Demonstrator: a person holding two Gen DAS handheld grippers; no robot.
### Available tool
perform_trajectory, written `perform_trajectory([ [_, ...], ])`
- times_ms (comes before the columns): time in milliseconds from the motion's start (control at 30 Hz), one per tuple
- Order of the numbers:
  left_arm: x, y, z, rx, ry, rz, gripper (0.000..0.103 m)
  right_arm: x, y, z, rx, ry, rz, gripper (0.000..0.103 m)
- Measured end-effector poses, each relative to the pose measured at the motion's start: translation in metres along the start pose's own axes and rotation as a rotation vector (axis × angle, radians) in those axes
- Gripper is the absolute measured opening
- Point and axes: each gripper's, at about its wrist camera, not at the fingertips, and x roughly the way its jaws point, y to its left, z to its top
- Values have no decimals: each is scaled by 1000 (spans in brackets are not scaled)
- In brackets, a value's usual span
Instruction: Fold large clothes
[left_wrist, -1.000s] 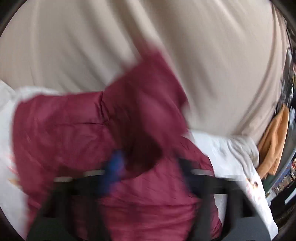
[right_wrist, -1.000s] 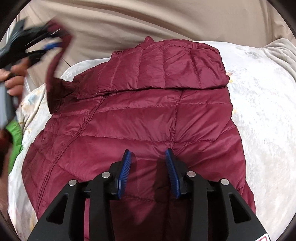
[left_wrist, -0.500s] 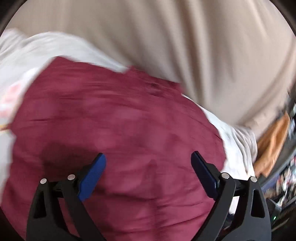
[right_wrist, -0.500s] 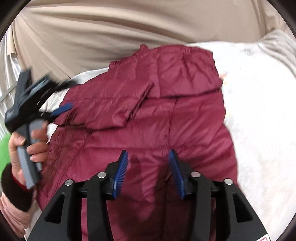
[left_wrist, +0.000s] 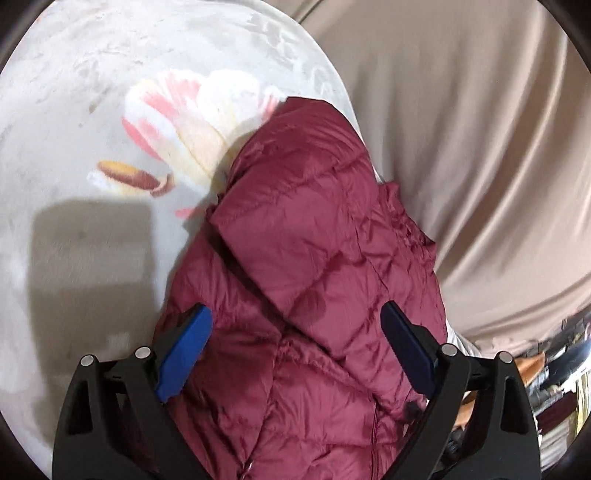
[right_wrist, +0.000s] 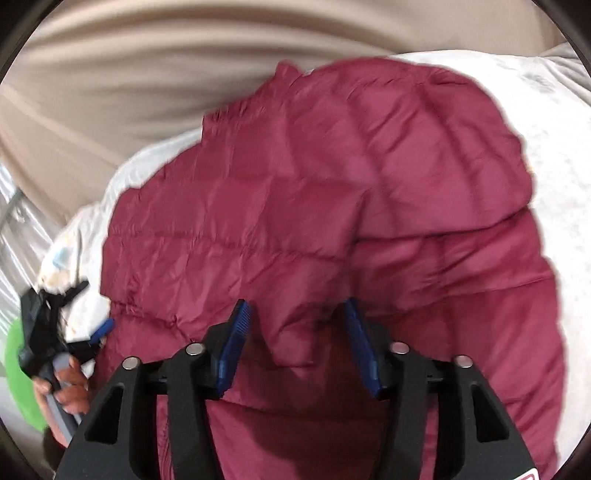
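Note:
A maroon quilted puffer jacket (left_wrist: 325, 280) lies on a white floral blanket (left_wrist: 92, 184), with a sleeve folded across its body. My left gripper (left_wrist: 295, 343) is open and empty, its blue pads spread wide just above the jacket. In the right wrist view the jacket (right_wrist: 332, 206) fills the middle. My right gripper (right_wrist: 295, 343) is open and empty, hovering over the jacket's lower part. The left gripper (right_wrist: 92, 332) also shows at that view's left edge, beside the jacket's left side.
A beige curtain (left_wrist: 480, 147) hangs behind the bed and also shows in the right wrist view (right_wrist: 147, 74). A green object (right_wrist: 18, 384) sits at the left edge. Cluttered items (left_wrist: 546, 387) lie at the far right.
My left gripper let go of the sleeve, which now lies folded across the jacket, and it has opened wide and drawn back to the jacket's left side. My right gripper stays open over the jacket.

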Motion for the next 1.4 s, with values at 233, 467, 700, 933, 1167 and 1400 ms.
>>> perform_trajectory([
  [233,31,-51,19,123,-29,45,20,-100,34,67,-213,-417,19,4],
  [467,91,-81,11,271,-29,151,16,-26,-50,105,-7,-298,-92,4],
  [700,101,-63,-2,246,-46,83,18,20,-86,84,56,-207,-79,3],
  [933,105,-67,-10,289,-68,99,21,-37,-51,67,50,-413,-233,20],
  [1167,105,-72,-13,286,-74,92,24,13,73,78,-218,-236,23,20],
  [1400,97,-51,-5,227,-59,19,26,39,23,66,-229,-203,-118,5],
])
